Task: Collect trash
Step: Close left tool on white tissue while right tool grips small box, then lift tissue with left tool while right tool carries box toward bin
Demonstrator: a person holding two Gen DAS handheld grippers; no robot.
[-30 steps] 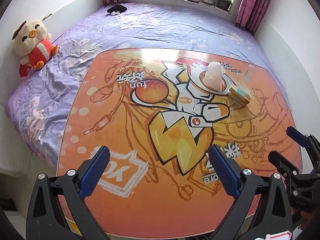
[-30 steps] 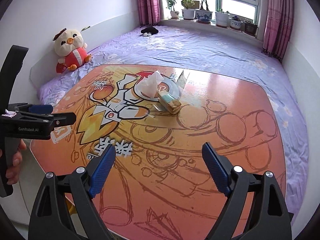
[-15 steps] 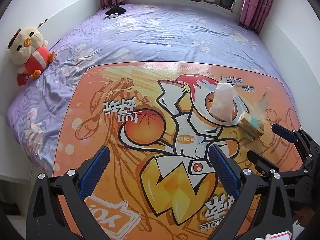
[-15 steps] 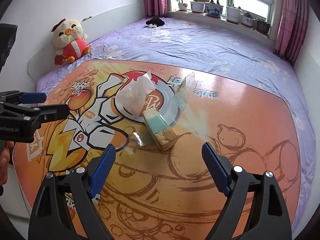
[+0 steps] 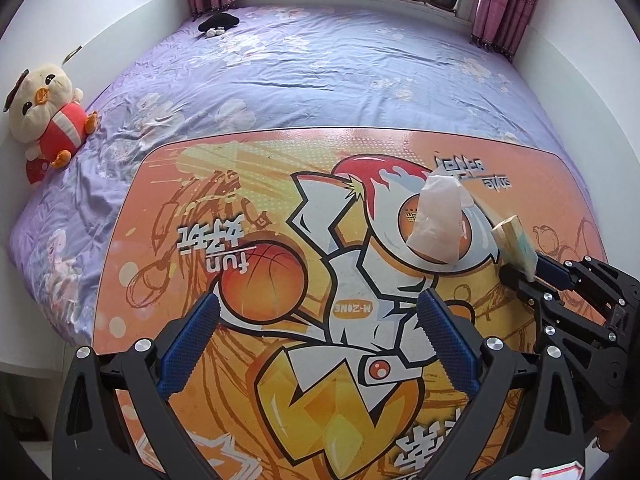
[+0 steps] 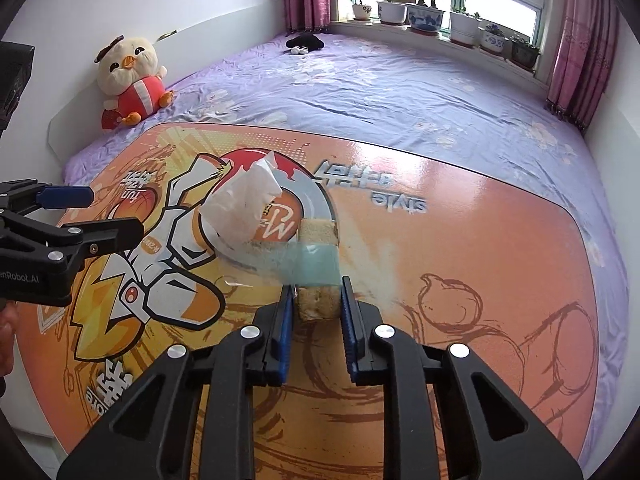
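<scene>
Hidden: a clear wrapper [image 6: 296, 260] blurs the middle of the sponge-like block [image 6: 318, 306].
Right gripper [image 6: 316, 312]: pinching the block's near end.
Left gripper [image 5: 320, 336]: spread wide, holding nothing.
Crumpled tissue [image 5: 438, 222]: on the table [image 5: 200, 184], just left of the block, toward the far right corner.

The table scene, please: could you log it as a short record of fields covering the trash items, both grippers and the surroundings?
surface: orange cartoon-print table standing on a purple bed
trash 1: wrapped cake slice, clear wrapper with a teal band
trash 2: crumpled white tissue, just left of the cake
right gripper: fingers closed on the cake's near end
left gripper: open, holding nothing, above the table
background: chick plush toy by the wall, potted plants on the windowsill
</scene>
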